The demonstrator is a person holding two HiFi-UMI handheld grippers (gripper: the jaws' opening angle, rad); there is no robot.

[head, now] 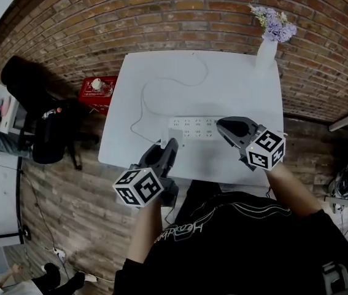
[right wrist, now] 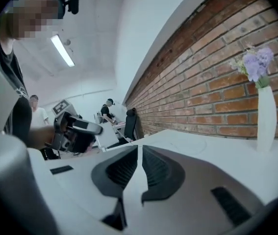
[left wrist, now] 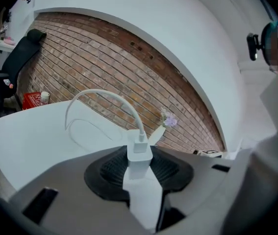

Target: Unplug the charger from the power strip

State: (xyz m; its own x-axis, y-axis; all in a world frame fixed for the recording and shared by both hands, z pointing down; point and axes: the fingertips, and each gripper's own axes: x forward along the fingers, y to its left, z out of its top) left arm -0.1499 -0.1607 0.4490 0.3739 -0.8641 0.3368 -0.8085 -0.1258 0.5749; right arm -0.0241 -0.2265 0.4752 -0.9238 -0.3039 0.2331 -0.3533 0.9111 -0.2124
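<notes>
Charger — seemingly free of the power strip near the bench's front edge, clamped in left hand-held gripper; right hand-held gripper closed, empty — unplugging apparently done.

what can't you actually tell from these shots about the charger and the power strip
- charger prongs: in the left gripper view they are buried between the jaws, and in the head view the left gripper covers them.
- power strip right end: in the head view it is behind the right gripper, and the strip shows in neither gripper view.
- cable far end: in the head view it is too thin to follow.
</notes>
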